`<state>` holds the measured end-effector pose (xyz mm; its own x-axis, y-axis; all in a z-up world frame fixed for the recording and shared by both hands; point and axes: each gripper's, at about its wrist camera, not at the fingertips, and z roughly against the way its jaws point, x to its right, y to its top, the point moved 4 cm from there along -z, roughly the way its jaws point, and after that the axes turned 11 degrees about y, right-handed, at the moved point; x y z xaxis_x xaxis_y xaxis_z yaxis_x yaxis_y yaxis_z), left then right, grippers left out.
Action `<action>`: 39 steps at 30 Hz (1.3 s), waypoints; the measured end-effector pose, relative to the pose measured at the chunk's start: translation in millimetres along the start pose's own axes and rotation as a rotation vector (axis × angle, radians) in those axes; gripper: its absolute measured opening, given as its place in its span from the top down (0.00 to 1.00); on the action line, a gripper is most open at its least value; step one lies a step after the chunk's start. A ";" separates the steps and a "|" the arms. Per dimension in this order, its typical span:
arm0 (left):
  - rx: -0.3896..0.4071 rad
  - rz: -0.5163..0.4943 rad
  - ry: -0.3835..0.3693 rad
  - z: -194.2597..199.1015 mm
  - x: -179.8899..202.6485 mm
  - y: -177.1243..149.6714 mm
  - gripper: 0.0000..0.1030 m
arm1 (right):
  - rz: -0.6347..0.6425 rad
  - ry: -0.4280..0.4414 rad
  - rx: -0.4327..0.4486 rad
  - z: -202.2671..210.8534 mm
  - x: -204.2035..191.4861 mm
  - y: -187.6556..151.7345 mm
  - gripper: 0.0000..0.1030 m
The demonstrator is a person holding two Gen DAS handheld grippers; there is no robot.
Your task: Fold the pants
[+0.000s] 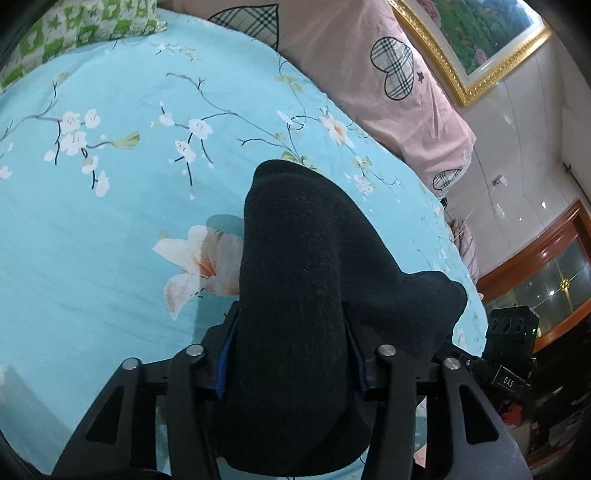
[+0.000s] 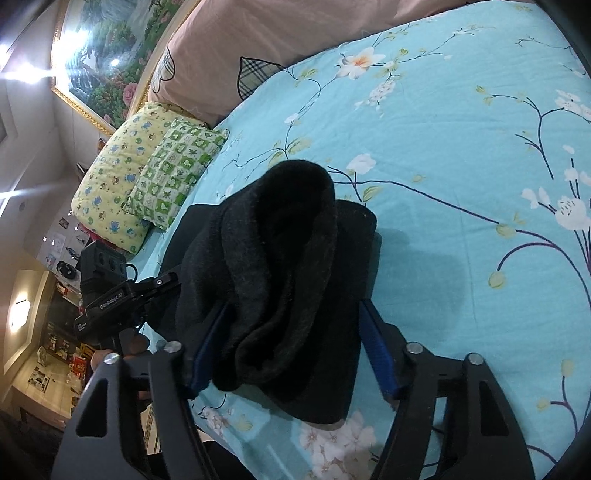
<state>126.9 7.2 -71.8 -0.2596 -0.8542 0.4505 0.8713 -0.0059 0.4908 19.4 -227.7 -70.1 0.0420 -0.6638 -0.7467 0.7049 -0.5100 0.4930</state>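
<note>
Your left tool (image 1: 291, 350) clamps a thick bunch of the black pants (image 1: 295, 277), raised over the bed (image 1: 110, 221). Your right tool (image 2: 291, 347) straddles the pants' (image 2: 288, 266) other bunched end; its right pad stands clear.

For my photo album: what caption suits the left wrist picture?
Left gripper closed on bunched black pants above a blue floral bedsheet.

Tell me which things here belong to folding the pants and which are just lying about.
Job: black pants; left tongs closed on them; right tongs around them; floral bedsheet under them.

Lying about: green checked pillow, yellow pillow, pink heart quilt, framed painting.
</note>
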 end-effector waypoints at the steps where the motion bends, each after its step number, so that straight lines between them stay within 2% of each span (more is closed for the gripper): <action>1: 0.003 0.001 -0.001 1.5 1.5 -0.5 0.59 | -0.002 0.009 0.001 0.2 -0.6 -0.6 0.39; 4: 0.008 0.002 -0.003 5.9 4.2 -0.2 0.67 | 0.003 0.023 0.013 1.2 -4.5 -1.6 0.45; 10: 0.049 -0.020 0.016 23.5 15.1 2.9 0.75 | 0.031 0.044 0.034 5.3 -15.7 1.5 0.50; 17: 0.117 -0.038 0.037 53.2 20.6 8.1 0.76 | 0.073 0.068 0.047 8.7 -32.7 14.8 0.53; 23: 0.177 -0.026 0.056 75.0 12.8 26.4 0.76 | 0.136 0.094 0.046 -0.6 -51.6 39.6 0.53; 32: 0.231 0.036 0.106 83.8 -13.9 59.6 0.76 | 0.254 0.123 0.032 -37.7 -78.6 95.8 0.53; 39: 0.261 0.068 0.144 79.2 -30.8 92.2 0.76 | 0.300 0.147 0.006 -69.5 -85.5 121.9 0.54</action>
<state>182.2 74.1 18.7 -0.1260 -0.9133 0.3874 0.7434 0.1717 0.6465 150.9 -195.0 22.8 0.3488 -0.6989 -0.6244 0.6418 -0.3073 0.7026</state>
